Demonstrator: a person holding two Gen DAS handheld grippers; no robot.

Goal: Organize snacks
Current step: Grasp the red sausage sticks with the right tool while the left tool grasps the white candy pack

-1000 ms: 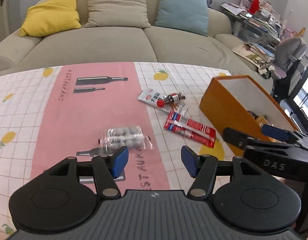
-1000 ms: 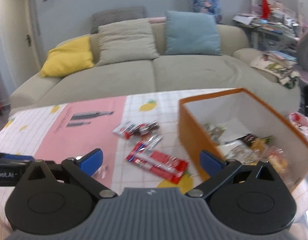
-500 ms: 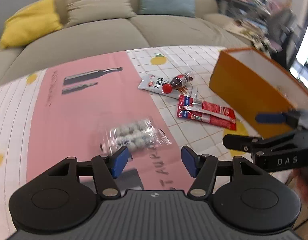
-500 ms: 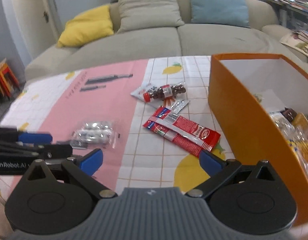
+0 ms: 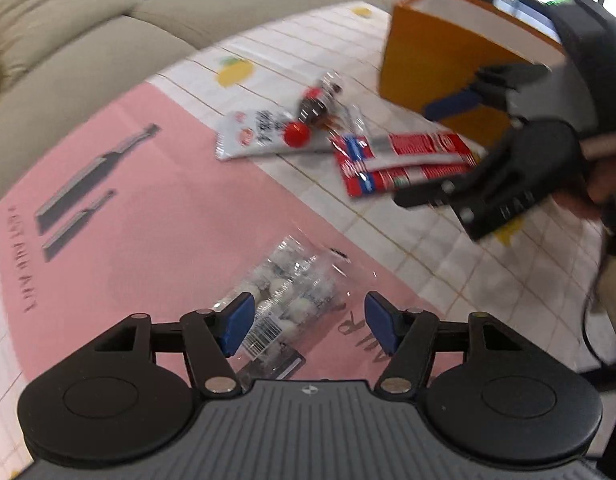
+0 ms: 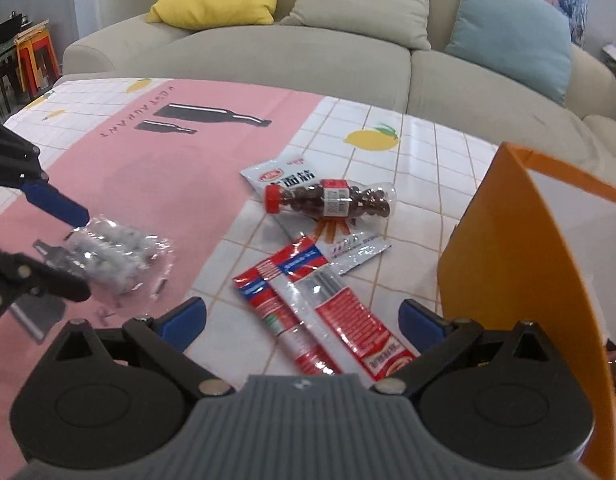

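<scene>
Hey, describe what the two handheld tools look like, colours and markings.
Both match: the left tool and right tool have black linkage arms on round black discs, a ribbed grey body with a small round emblem, silver pivot pins, and blue pads on the fingers. White lettering runs along the right tool's side, blurred here.

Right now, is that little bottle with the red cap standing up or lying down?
Lying down. The bottle rests on its side across a white packet, red cap pointing sideways.

Bottle (image 6: 330, 201) lies between clear bag (image 6: 115, 254) and box (image 6: 520, 264).
</scene>
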